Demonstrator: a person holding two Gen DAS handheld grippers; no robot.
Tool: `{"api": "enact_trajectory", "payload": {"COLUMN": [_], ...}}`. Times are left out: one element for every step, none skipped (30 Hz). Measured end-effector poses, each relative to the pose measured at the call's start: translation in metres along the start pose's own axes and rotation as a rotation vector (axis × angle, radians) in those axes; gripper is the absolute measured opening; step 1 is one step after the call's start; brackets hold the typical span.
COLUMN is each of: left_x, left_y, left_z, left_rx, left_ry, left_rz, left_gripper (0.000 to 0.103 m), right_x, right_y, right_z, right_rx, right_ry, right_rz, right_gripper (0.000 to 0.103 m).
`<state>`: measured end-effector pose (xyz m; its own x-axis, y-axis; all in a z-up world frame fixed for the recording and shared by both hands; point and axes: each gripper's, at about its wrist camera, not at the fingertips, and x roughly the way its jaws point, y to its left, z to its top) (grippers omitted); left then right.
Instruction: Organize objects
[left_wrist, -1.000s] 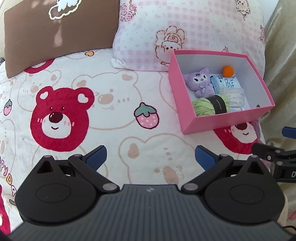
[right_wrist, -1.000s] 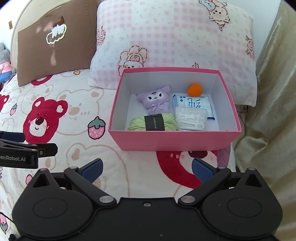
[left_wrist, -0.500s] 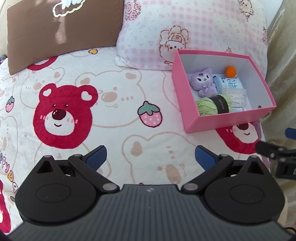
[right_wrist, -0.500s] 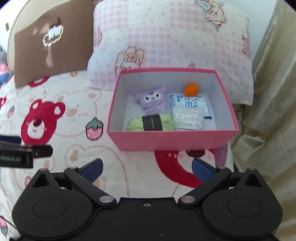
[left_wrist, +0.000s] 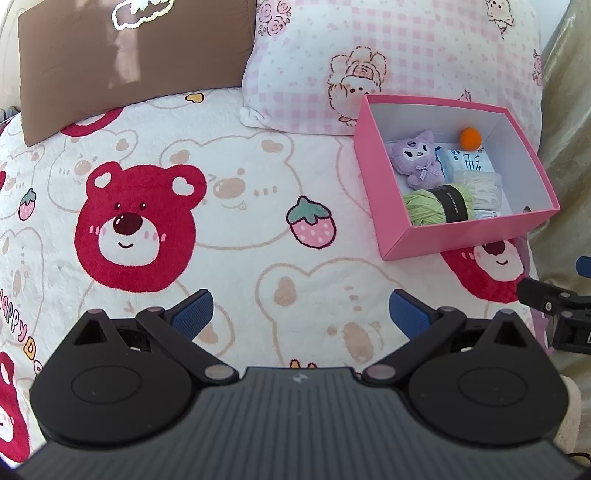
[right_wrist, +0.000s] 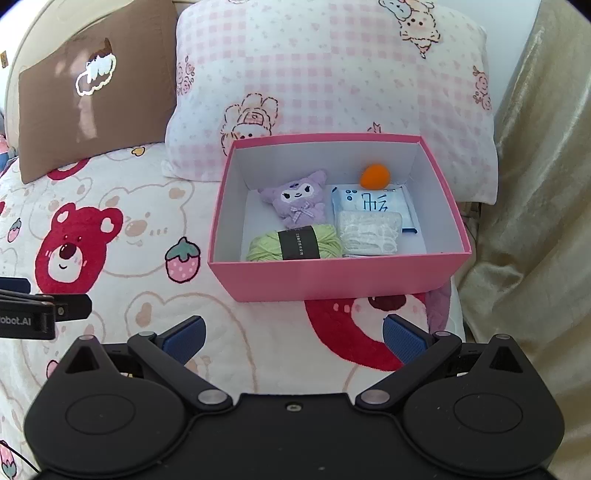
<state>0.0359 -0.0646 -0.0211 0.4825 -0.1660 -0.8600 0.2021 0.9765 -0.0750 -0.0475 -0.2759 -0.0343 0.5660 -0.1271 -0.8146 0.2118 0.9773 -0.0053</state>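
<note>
A: Edges and free room?
B: Bed blanket (left_wrist: 240, 155) with bear print, wide bare stretch in front of left tongs (left_wrist: 300, 308) — nothing lying there. Pink box (right_wrist: 332, 277) near the bed's right edge, gold curtain (right_wrist: 524, 221) just beside it. Brown pillow (left_wrist: 136, 55) and pink checked pillow (right_wrist: 332, 74) along the far side; box's back wall right up against the checked one.

A: Tongs?
B: Left tongs released, blue pads (left_wrist: 194, 308) spread wide, gripping nothing, hovering over bare blanket. Right tongs (right_wrist: 293, 338) also released, empty, aimed at the box's near wall. Each visible at the other's frame edge, well apart.

A: Box contents?
B: Lidless, white inside. Purple plush (right_wrist: 295, 201) at back left. Orange ball (right_wrist: 375, 176) against the back wall. Blue-white tissue pack (right_wrist: 373, 203) just in front of the ball. Clear packet of white stuff (right_wrist: 369, 232) overlapping the tissue pack's near end. Green yarn skein (right_wrist: 293, 245) with black band at front left, touching the plush and beside the packet. Bare floor strip along the box's right side.

A: Anything loose on the bed?
B: Only prints — strawberries, bears.
</note>
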Motion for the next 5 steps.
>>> {"api": "enact_trajectory", "payload": {"left_x": [-0.0001, 0.0004, 0.0004, 0.0007, 0.0012], "left_y": [0.0000, 0.0000, 0.0003, 0.0005, 0.0009], "left_z": [-0.0002, 0.0003, 0.0000, -0.0002, 0.0000], "left_rx": [0.001, 0.002, 0.004, 0.005, 0.005], "left_ry": [0.000, 0.001, 0.002, 0.004, 0.005], "left_rz": [0.002, 0.003, 0.005, 0.005, 0.006], "left_gripper": [0.103, 0.103, 0.103, 0.103, 0.103], "right_x": [0.0001, 0.0001, 0.0001, 0.0003, 0.0007], "right_y": [-0.0005, -0.0009, -0.0015, -0.0022, -0.0028], "right_z": [0.0003, 0.0005, 0.0004, 0.0004, 0.0004], "right_rx": [0.001, 0.002, 0.005, 0.008, 0.011], "right_ry": [0.001, 0.001, 0.001, 0.001, 0.003], "right_rz": [-0.003, -0.006, -0.007, -0.008, -0.008], "right_gripper": [0.103, 0.103, 0.103, 0.103, 0.103]}}
